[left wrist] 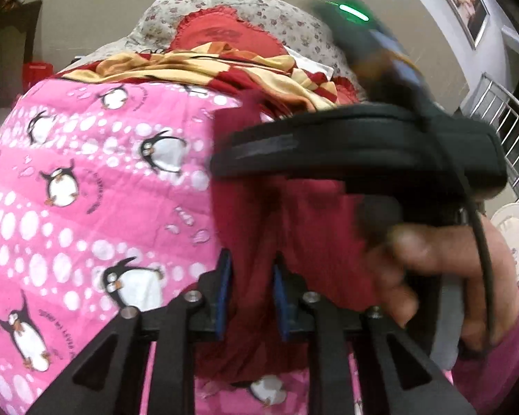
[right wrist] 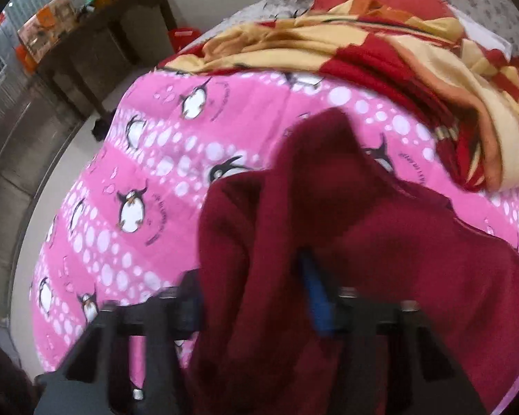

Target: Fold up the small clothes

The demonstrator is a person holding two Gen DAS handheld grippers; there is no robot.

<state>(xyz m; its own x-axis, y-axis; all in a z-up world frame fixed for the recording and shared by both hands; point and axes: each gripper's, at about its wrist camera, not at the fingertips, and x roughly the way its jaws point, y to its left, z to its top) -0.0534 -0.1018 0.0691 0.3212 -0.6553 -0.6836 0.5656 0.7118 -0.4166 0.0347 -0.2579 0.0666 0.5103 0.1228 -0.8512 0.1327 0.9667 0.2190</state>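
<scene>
A dark red garment [left wrist: 294, 228] lies bunched on a pink penguin quilt [left wrist: 86, 190]. In the left wrist view my left gripper [left wrist: 252, 297] has its blue pads [left wrist: 225, 294] against both sides of a fold of this cloth. The right gripper's black body [left wrist: 356, 145] hangs just above, held by a hand [left wrist: 432, 263] in a pink sleeve. In the right wrist view the garment [right wrist: 380, 242] is gathered in my right gripper [right wrist: 256, 294]. It covers the left finger, lies against the right blue pad [right wrist: 316, 297], and stands in a peak past the tips. This view is blurred.
A crumpled red-and-yellow blanket [right wrist: 380, 45] lies across the far side of the quilt [right wrist: 162, 159], with a floral pillow [left wrist: 294, 24] behind it. A dark wooden table [right wrist: 97, 34] stands beyond the bed's left edge. A metal railing [left wrist: 508, 128] is at the right.
</scene>
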